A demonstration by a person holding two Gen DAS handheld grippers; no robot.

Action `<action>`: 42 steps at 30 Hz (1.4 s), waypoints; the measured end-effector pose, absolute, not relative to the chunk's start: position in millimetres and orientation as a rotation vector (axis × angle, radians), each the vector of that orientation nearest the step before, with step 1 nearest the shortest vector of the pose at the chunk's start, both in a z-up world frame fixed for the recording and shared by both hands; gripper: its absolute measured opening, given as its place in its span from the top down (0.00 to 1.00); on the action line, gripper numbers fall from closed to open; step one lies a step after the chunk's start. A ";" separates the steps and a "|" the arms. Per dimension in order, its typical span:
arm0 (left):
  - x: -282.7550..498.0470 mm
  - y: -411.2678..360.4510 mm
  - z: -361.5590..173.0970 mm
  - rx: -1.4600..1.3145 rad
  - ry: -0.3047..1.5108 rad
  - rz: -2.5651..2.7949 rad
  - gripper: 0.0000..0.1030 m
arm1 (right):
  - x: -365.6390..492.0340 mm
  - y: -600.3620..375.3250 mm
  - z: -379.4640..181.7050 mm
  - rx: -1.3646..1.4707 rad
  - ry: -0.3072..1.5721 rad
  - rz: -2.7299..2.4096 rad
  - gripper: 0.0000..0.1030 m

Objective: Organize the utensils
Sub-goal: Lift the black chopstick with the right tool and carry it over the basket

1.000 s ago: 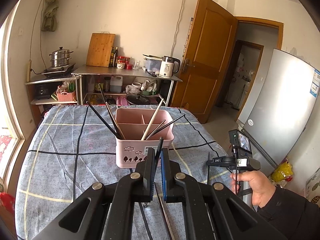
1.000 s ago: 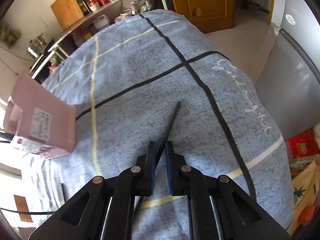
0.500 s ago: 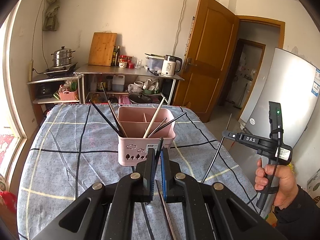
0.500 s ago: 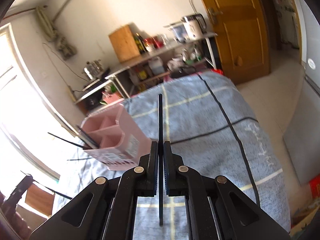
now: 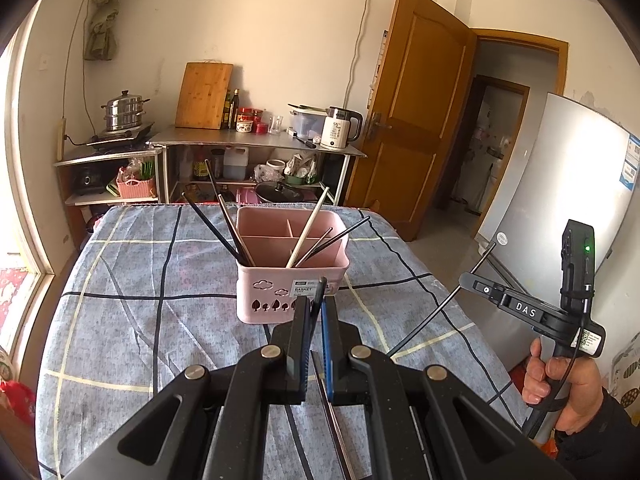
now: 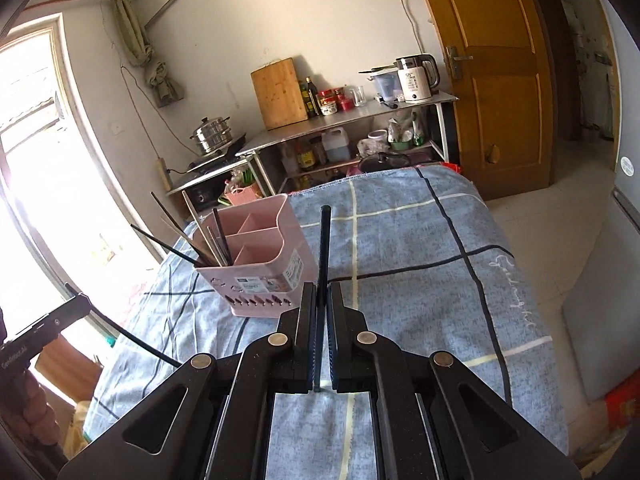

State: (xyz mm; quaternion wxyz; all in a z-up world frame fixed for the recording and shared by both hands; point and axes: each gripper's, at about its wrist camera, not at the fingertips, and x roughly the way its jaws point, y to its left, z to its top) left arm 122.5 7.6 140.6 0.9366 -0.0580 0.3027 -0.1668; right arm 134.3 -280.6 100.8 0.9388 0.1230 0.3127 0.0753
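The left gripper (image 5: 316, 320) has its jaws pinching a dark chopstick (image 5: 319, 290) low over the checked tablecloth (image 5: 140, 280). The right gripper (image 6: 319, 320) clamps a black chopstick (image 6: 323, 248) pointing up. Beyond stands the pink utensil basket (image 5: 280, 292) on the table, chopsticks leaning in its compartments.

Left gripper (image 5: 316, 312) clamped on 1 dark chopstick (image 5: 319, 292), just before pink basket (image 5: 291, 276) on checked cloth (image 5: 132, 320).
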 end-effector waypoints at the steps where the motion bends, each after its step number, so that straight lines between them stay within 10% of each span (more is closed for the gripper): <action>1: 122.1 8.1 141.2 -0.118 0.620 -0.341 0.95 | 133.3 -279.8 101.2 0.244 0.642 0.154 0.95; 42: 219.7 31.4 265.0 -0.050 0.389 -0.290 0.96 | 206.2 -166.4 183.3 0.107 0.393 0.309 0.95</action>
